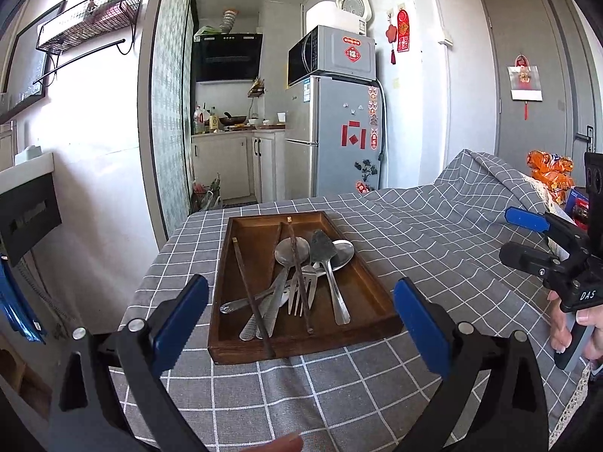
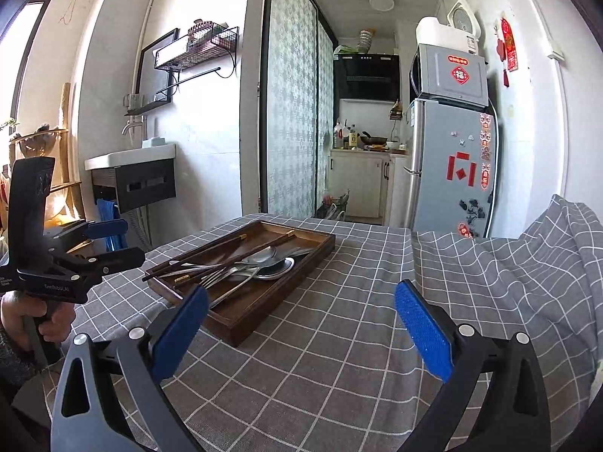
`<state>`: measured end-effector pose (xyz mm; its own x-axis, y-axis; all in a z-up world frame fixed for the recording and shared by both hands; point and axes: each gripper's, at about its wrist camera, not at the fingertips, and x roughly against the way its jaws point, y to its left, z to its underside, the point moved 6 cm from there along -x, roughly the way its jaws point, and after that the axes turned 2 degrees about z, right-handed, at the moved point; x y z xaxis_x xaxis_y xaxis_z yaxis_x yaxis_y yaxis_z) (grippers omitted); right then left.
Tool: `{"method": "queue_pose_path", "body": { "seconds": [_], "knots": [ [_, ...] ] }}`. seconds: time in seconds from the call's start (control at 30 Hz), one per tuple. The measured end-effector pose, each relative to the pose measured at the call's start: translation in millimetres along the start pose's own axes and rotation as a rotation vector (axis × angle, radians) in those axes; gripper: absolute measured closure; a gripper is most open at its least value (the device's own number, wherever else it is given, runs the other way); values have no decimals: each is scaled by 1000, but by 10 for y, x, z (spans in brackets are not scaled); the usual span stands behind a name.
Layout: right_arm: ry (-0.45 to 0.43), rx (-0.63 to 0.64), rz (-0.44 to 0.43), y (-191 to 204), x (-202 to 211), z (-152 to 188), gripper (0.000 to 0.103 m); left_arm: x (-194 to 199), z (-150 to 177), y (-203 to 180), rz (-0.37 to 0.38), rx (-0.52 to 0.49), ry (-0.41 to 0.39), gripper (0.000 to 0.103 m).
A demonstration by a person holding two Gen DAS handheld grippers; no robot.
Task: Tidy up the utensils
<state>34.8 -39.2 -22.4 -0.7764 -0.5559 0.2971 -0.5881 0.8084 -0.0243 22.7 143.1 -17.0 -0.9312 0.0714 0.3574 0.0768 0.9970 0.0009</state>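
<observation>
the table (image 1: 339, 395) wears a grey checked cloth (image 2: 339, 339), flat and bare between both grippers and the tray, so there is open room there. ahead of the left gripper, past the tray, the table edge drops off toward the kitchen; to its left the edge falls away near a sink cabinet (image 1: 26, 203). to the far right of the right gripper the cloth rises in a rumpled heap (image 2: 546, 256), which closes that side in.

the left gripper (image 1: 301, 324) has its blue pads (image 1: 181, 324) spread wide; they grip nothing and sit above the cloth at the near end of the tray. the right gripper (image 2: 301, 327) is also spread wide and holds nothing; its left pad (image 2: 181, 327) overlaps the near corner of the tray in its own view, and whether it touches i cannot tell. each gripper shows in the other's view, held by a hand (image 1: 569, 324) well off to the side.

the wooden tray (image 1: 377, 293) lies straight ahead of the left gripper and ahead-left of the right one. inside it a loose pile: dark chopsticks (image 1: 299, 275) crossing over spoons (image 1: 292, 250), a fork (image 1: 301, 290), a small server (image 1: 320, 245) and a ridged-handled piece (image 1: 260, 316), all tangled and overlapping. one chopstick (image 1: 252, 301) pokes over the near rim.
</observation>
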Motion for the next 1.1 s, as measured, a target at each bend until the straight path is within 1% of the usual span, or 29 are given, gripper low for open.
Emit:
{"method": "queue_pose_path", "body": {
  "seconds": [0.17, 0.4, 1.1],
  "knots": [
    [1, -10, 28, -28, 4, 19, 3, 3, 0, -1, 1, -1, 0, 3],
    [2, -14, 41, -44, -5, 31, 3, 2, -1, -5, 1, 0, 0, 3],
    [2, -14, 41, -44, -3, 32, 3, 3, -2, -5, 1, 0, 0, 3]
  ]
}}
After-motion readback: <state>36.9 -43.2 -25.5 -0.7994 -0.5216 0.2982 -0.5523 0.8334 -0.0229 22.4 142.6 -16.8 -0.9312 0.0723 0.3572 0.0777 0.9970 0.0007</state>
